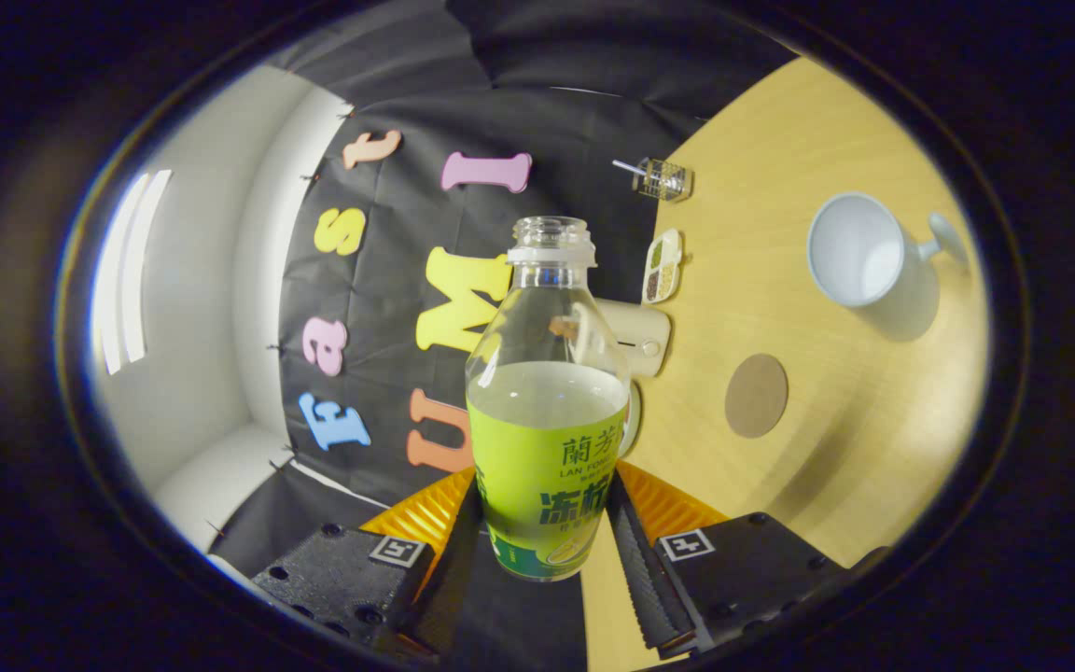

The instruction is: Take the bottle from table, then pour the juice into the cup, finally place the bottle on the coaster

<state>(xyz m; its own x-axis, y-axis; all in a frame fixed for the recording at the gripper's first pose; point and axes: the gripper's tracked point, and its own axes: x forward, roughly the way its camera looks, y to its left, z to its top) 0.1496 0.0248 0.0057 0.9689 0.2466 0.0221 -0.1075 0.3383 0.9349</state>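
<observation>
Wooden worktop point(780, 280) carries a cup point(859, 250) and a round coaster point(756, 395). Uncapped, about half-full, green-labelled bottle point(547, 411) sits clamped between both fingers of the hand-held gripper point(545, 541), raised off the worktop.

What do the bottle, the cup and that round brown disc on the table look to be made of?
The bottle, clamped between the gripper fingers, looks like clear glossy plastic: liquid shows through above a printed wrap. The cup seems matte pale ceramic or plastic, opaque with a soft sheen. The coaster looks flat, dull brown, perhaps cork or wood. The table shows light wood grain.
</observation>
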